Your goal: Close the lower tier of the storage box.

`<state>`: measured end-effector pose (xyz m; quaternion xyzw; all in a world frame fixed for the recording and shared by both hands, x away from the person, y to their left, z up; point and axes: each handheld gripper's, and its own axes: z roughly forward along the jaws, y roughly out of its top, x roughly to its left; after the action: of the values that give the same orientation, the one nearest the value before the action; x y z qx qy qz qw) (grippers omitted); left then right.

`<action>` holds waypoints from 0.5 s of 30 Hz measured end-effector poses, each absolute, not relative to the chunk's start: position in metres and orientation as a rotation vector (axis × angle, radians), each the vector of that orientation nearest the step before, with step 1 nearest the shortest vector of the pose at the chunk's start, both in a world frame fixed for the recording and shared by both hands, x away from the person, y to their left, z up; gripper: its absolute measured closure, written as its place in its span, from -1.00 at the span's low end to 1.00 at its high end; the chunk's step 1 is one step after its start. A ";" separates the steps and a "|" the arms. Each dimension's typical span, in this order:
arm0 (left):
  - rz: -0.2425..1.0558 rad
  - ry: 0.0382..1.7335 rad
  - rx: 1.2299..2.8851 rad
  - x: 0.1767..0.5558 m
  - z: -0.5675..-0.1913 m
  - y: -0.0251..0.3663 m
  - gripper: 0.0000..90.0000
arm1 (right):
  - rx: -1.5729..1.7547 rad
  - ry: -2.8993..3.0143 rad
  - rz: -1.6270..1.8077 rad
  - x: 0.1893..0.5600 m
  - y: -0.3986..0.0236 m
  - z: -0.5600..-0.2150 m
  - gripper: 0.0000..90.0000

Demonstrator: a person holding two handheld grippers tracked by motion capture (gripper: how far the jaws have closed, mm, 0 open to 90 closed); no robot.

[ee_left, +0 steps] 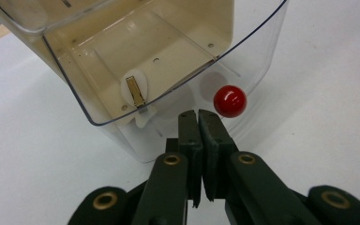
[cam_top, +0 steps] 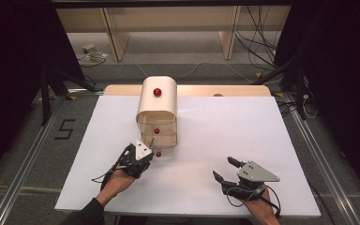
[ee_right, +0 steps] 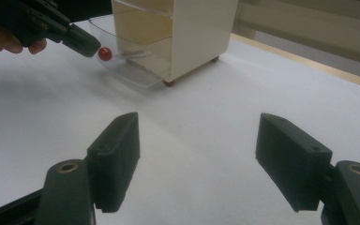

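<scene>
at centre frame in the high view a small cream cabinet (cam_top: 156, 111) stands on the white table (cam_top: 243, 140), with three clear drawers, each with a red knob. the bottom drawer (ee_left: 178, 89) is pulled out toward the person, and its knob (cam_top: 158, 153) sits just right of the left gripper (cam_top: 143, 151), lower left of centre. in the left gripper view the jaws are pressed together with nothing between them, their tips just below and left of the knob (ee_left: 230, 101), close to it but seemingly not touching. that placement looks like a closed tip held at the drawer front, probably to push it shut or having let go after pulling; i can't tell which. inside the open drawer lies a small white piece with a brass-coloured strip (ee_left: 136, 92), at left of centre in that view. the right gripper (cam_top: 226, 169) rests at lower right of the high view, well apart from the cabinet, jaws spread wide and empty, seemingly parked until needed. the right gripper view looks across bare table to the cabinet (ee_right: 183, 37) at the top. the only writing to read is a dark "5" (cam_top: 64, 129) marked on the floor at the left of the high view.
</scene>
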<state>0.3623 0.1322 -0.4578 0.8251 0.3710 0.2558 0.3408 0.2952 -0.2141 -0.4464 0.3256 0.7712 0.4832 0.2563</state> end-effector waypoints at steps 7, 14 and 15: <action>0.658 0.969 2.139 0.363 -0.458 0.130 0.95 | 0.881 2.092 1.314 0.295 -0.214 -0.447 -0.30; 0.654 0.980 2.124 0.365 -0.458 0.129 0.96 | 0.882 2.092 1.314 0.295 -0.214 -0.447 -0.30; 0.659 0.975 2.131 0.365 -0.458 0.129 0.96 | 0.879 2.091 1.314 0.296 -0.214 -0.447 -0.30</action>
<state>0.3653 0.1291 -0.4580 0.8212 0.3759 0.2538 0.3464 0.2956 -0.2138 -0.4466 0.3241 0.7709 0.4844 0.2569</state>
